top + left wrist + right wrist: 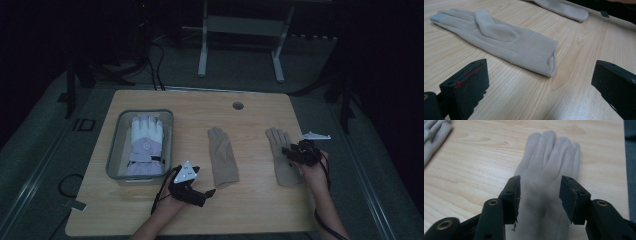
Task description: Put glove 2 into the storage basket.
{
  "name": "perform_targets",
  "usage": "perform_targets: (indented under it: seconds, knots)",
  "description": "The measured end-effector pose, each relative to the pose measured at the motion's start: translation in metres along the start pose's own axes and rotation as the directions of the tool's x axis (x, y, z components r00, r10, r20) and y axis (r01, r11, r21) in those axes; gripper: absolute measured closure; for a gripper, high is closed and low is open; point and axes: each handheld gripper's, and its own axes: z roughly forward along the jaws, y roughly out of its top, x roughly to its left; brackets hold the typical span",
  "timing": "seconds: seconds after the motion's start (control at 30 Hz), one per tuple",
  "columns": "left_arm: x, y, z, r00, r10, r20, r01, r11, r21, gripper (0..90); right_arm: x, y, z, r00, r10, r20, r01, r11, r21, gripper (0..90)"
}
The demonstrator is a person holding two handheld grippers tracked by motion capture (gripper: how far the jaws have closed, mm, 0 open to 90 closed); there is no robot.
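Note:
Two beige gloves lie flat on the wooden table [165, 215]. One beige glove [222, 157] is in the middle, with its cuff toward me. My left gripper [205, 189] rests low beside that cuff, open wide; in the left gripper view the glove [499, 37] lies ahead of the gripper [541, 82], untouched. The other beige glove [281, 160] lies at the right. My right gripper [294, 152] hovers over its back, open. In the right gripper view the gripper [540, 195] straddles the glove [551, 157], and its pads do not press the cloth.
A clear grey bin [116, 145] at the left holds a white and lilac padded glove [145, 142]. A round hole [238, 105] sits near the table's far edge. A metal stand [240, 45] is on the floor beyond the table.

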Motion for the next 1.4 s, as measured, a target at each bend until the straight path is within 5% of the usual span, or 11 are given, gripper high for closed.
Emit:
perform_targets:
  seconds: [0.07,0.13,0.2,0.27,0.37,0.53,0.7,0.9,1.1,1.4]
  knots:
    - [0.000,0.000,0.001,0.9999,-0.004,0.013,0.004,1.0000,0.000,1.4,-0.001,0.000,0.004,0.9970,-0.075,-0.019,0.075,0.997,0.026,53.4]
    - [0.000,-0.001,0.001,0.9998,0.002,0.022,-0.002,1.0000,-0.001,1.4,-0.002,-0.003,0.009,0.9922,-0.114,-0.050,0.116,0.992,0.043,46.3]
    - [-0.001,-0.001,0.001,0.9997,0.006,0.024,-0.006,1.0000,-0.002,1.4,-0.003,-0.007,0.015,0.9900,-0.136,-0.035,0.139,0.987,0.078,40.0]
    - [-0.001,-0.001,0.001,0.9997,0.008,0.025,-0.008,1.0000,-0.003,1.4,-0.007,-0.011,0.019,0.9932,-0.106,-0.048,0.109,0.991,0.074,40.4]
    - [-0.001,-0.001,0.002,0.9996,0.007,0.028,-0.006,1.0000,-0.004,1.4,-0.008,-0.015,0.019,0.9960,-0.078,-0.045,0.080,0.996,0.043,54.7]
    - [-0.002,0.000,0.001,0.9996,0.011,0.027,-0.011,0.9999,-0.006,1.4,0.002,-0.016,0.017,0.9992,-0.005,0.040,0.004,0.999,0.032,79.3]
    - [-0.001,0.000,0.000,0.9997,0.008,0.023,-0.008,0.9999,-0.010,1.4,0.015,-0.007,0.012,0.9936,0.080,0.079,-0.080,0.997,-0.002,81.9]
    - [-0.001,0.000,-0.001,0.9997,0.008,0.021,-0.007,0.9998,-0.016,1.4,0.036,-0.002,0.009,0.9927,0.099,0.070,-0.097,0.995,-0.021,81.8]
    - [-0.001,0.000,-0.001,0.9997,0.008,0.022,-0.007,0.9998,-0.018,1.4,0.040,-0.008,0.023,0.9964,0.066,0.053,-0.067,0.998,0.021,78.5]
    - [-0.001,0.000,-0.002,0.9994,0.007,0.033,-0.006,0.9995,-0.032,1.4,0.031,-0.004,0.015,0.9997,-0.011,0.022,0.011,1.000,0.013,52.9]
